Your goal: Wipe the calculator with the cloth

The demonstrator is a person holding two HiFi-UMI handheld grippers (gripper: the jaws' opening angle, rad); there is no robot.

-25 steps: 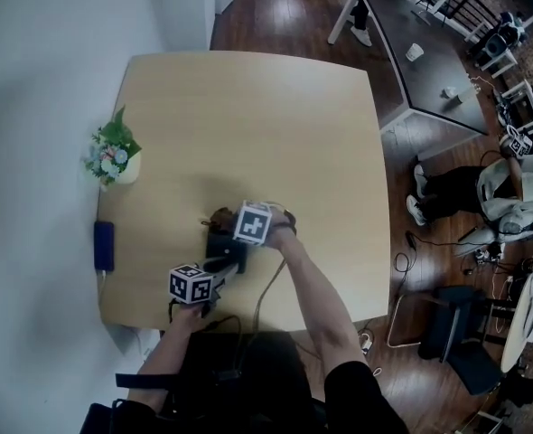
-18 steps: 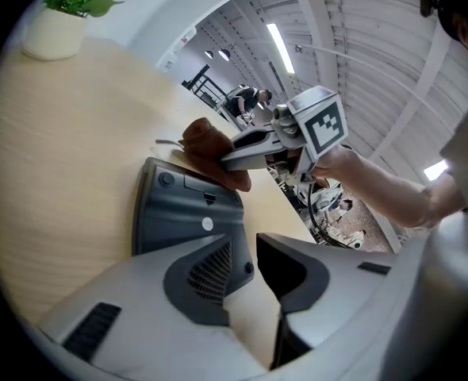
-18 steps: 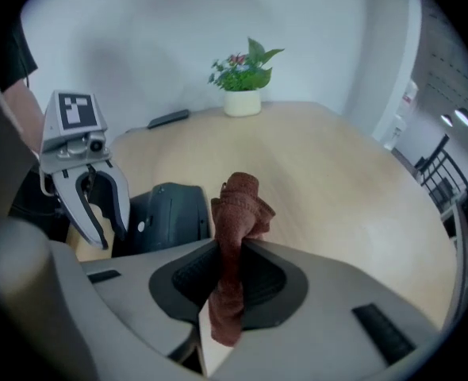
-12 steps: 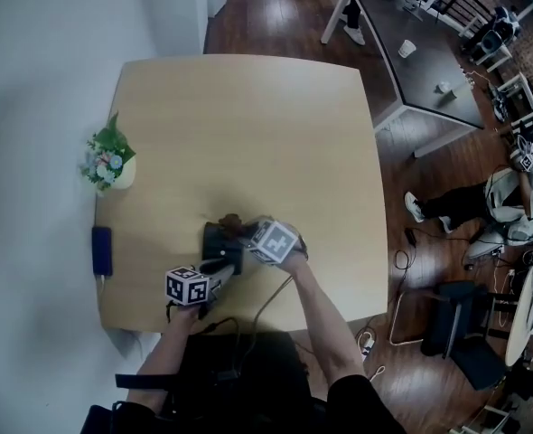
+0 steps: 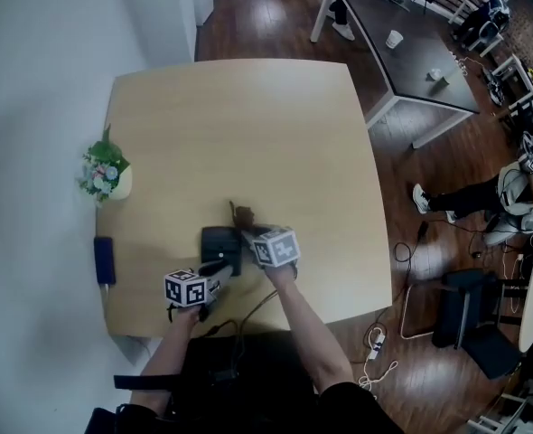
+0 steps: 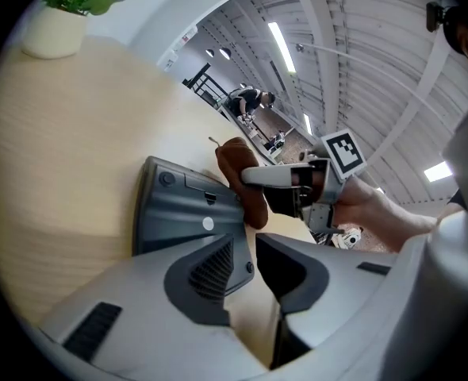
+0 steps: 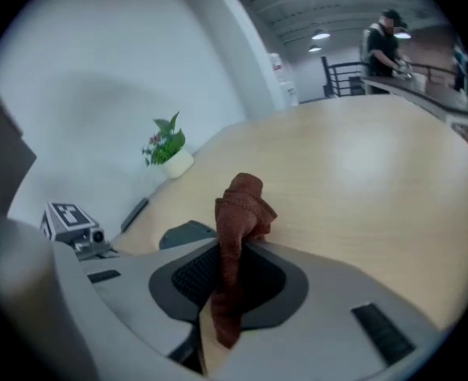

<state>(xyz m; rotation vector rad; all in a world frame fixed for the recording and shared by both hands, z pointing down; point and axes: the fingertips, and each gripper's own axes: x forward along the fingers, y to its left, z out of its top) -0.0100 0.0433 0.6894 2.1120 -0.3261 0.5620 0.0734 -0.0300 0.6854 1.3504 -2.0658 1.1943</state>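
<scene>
The dark grey calculator [image 5: 219, 246] lies near the table's front edge, its underside showing in the left gripper view [image 6: 182, 205]. My left gripper [image 5: 223, 265] reaches it from the near side. Its jaws have just been closing, and the calculator's near right corner sits pinched between them [image 6: 250, 248]. My right gripper [image 5: 248, 235] is shut on a brown cloth [image 5: 240, 214]. The bunched cloth [image 7: 240, 205] sticks out past the fingertips [image 7: 234, 252]. In the left gripper view the cloth [image 6: 238, 173] rests at the calculator's far right edge.
A small potted plant [image 5: 104, 174] and a dark blue block [image 5: 104, 259] stand by the table's left edge. Cables trail off the front edge. A dark table [image 5: 402, 61] with cups, a seated person [image 5: 519, 188] and a chair [image 5: 470, 315] are off to the right.
My right gripper has rolled and slid to the right with the cloth, from over the calculator to its right edge. The left gripper has stayed at the calculator.
</scene>
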